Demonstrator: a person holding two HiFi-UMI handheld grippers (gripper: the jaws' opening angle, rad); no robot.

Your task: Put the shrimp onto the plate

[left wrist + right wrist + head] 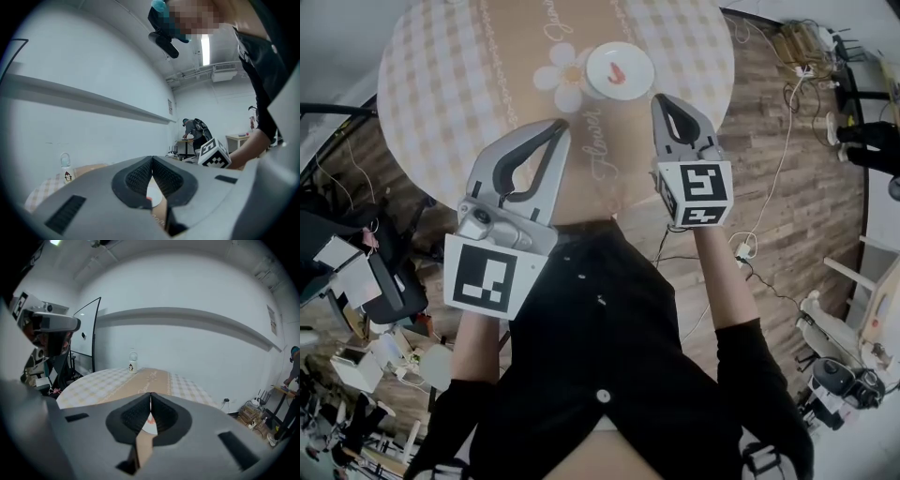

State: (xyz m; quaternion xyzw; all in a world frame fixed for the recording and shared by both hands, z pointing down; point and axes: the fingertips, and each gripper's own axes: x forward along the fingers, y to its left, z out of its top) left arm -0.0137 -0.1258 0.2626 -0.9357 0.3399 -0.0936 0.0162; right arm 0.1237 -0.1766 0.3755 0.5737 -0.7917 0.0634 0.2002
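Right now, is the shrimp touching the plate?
Touching. The head view shows the shrimp lying flat on the white surface of the plate, well inside its rim.

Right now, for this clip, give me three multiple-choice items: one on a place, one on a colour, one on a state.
1. Where is the shrimp relative to the plate? A on it B beside it C under it
2. What colour is the plate? A blue B white C black
3. How do the left claw and right claw stand? A both shut, empty B both wide open C each gripping something
Answers: A, the shrimp rests inside the rim; B, its surface shows white; A, each gripper view shows jaw tips meeting with nothing between.
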